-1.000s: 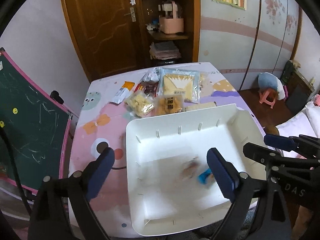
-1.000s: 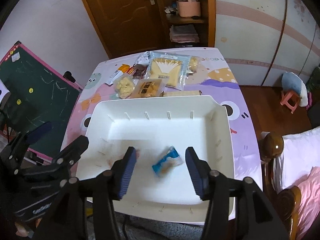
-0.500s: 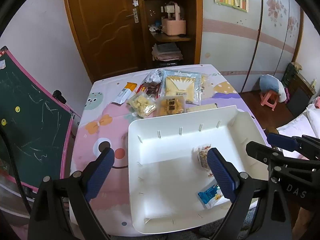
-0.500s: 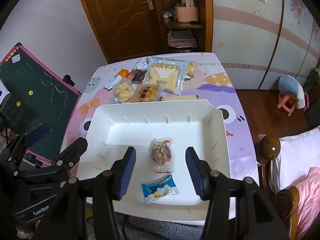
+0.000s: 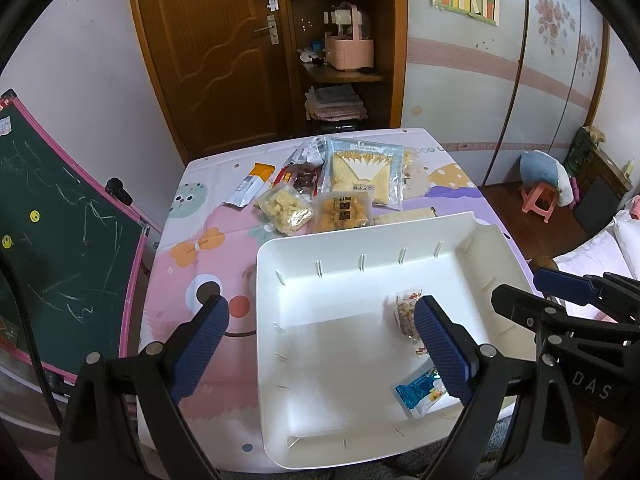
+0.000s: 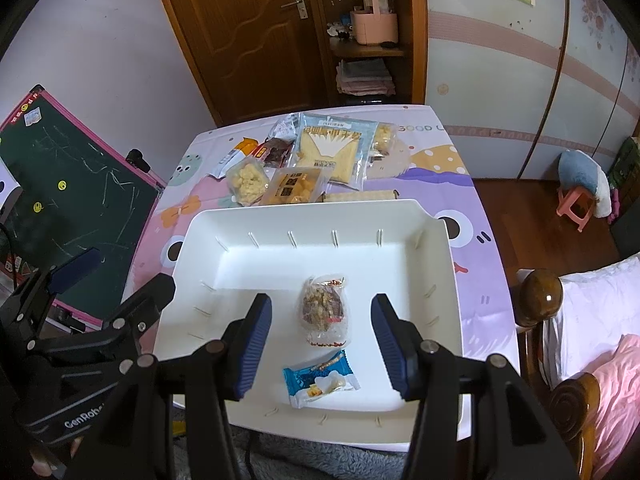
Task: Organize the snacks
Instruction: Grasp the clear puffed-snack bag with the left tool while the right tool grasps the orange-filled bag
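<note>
A white tray (image 5: pixel 360 264) (image 6: pixel 224 224) sits at the near edge of the table. In it lie a clear bag of brown nut snack (image 6: pixel 323 307) (image 5: pixel 405 312) and a small blue packet (image 6: pixel 320 380) (image 5: pixel 419 393). Beyond the tray is a pile of snacks: a large pale-blue bag (image 5: pixel 362 170) (image 6: pixel 332 148), an orange-cube pack (image 5: pixel 343 210) (image 6: pixel 294 187), a yellow-chunk bag (image 5: pixel 285 209) (image 6: pixel 246 179), a dark red pack (image 5: pixel 300 178) and an orange-white stick pack (image 5: pixel 250 184). My left gripper (image 5: pixel 320 356) and right gripper (image 6: pixel 322 350) are both open and empty above the tray's near part.
The table has a pink and purple cartoon cloth (image 5: pixel 192 264). A green chalkboard (image 5: pixel 60 240) leans at the left. A wooden bedpost (image 6: pixel 540 292) and bedding stand at the right. A door and shelf are behind the table.
The two snacks were moving and blurred in the tray a second ago; they now lie still. Both grippers have lifted and pulled back slightly, still open.
</note>
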Tool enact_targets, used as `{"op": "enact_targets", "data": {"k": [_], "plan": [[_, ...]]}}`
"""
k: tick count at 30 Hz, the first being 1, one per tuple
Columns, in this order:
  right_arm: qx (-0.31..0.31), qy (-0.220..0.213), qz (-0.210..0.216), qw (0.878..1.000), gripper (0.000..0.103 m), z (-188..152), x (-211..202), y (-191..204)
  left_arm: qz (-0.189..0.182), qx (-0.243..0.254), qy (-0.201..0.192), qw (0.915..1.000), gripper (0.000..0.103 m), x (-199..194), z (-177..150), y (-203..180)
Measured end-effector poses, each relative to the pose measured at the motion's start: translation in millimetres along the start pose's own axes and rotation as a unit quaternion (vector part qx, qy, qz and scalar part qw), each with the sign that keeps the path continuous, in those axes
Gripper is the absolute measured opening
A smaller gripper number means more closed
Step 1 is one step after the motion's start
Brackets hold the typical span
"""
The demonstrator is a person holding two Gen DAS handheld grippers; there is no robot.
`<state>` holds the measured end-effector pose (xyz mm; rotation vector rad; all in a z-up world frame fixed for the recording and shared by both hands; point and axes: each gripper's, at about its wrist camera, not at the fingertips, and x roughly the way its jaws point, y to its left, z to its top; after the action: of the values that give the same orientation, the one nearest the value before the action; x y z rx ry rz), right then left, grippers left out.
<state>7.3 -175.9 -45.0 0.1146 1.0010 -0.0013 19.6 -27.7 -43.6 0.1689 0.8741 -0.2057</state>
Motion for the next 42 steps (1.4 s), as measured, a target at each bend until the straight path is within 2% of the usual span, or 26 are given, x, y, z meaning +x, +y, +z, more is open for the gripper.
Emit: {"op": "enact_targets", "data": {"k": [10, 16, 19, 22, 26, 29, 31, 32, 35, 38, 40, 42], "plan": [[0.000, 0.014, 0.010, 1.000, 0.052, 2.5, 11.3, 1.3, 0.001, -0.012, 0.015, 0.9998, 0.093, 10.0, 0.2, 2.6], [0.000, 0.031, 0.015, 0.999, 0.052, 10.4, 25.2, 0.9, 0.000, -0.024, 0.032, 0.9992, 0.093, 23.4, 10.9, 11.9], [-0.003, 0.043, 0.024, 0.999, 0.052, 23.3, 31.4, -0.4, -0.008, -0.040, 0.041, 0.9983, 0.093, 27.9, 28.1, 27.5], [-0.009, 0.034, 0.022, 0.999, 0.052, 48.8, 29.2, -1.5, -0.008, -0.049, 0.035, 0.9981, 0.093, 25.8, 54.2, 43.7], [-0.016, 0.014, 0.033, 0.999, 0.053, 94.7, 20.1, 0.6, 0.016, -0.044, -0.011, 0.9988, 0.093, 12.1, 99.9, 61.7], [-0.020, 0.000, 0.039, 0.999, 0.067, 131.3, 19.0, 4.8, 0.019, -0.030, -0.040, 0.9986, 0.103, 9.3, 136.4, 67.8], [-0.021, -0.009, 0.042, 0.999, 0.075, 150.8, 24.5, 6.8, 0.028, -0.028, -0.047, 0.9981, 0.103, 17.3, 157.1, 71.2], [-0.020, -0.008, 0.041, 0.999, 0.079, 160.7, 30.8, 7.8, 0.030, -0.030, -0.045, 0.9981, 0.103, 26.2, 167.2, 72.9], [-0.003, 0.015, 0.037, 0.999, 0.079, 180.8, 61.8, 7.3, 0.021, -0.043, -0.015, 0.9987, 0.103, 63.5, 186.6, 77.0], [0.018, 0.057, 0.054, 0.997, 0.079, 186.6, 105.6, 5.0, 0.019, -0.054, 0.023, 0.9981, 0.103, 114.5, 193.0, 79.0], [0.033, 0.091, 0.063, 0.993, 0.079, 184.4, 137.7, 2.9, 0.030, -0.055, 0.057, 0.9964, 0.103, 153.3, 191.4, 78.5], [0.052, 0.119, 0.078, 0.988, 0.080, 178.7, 170.4, 0.7, 0.026, -0.079, 0.107, 0.9908, 0.103, 197.8, 184.9, 83.5]]}}
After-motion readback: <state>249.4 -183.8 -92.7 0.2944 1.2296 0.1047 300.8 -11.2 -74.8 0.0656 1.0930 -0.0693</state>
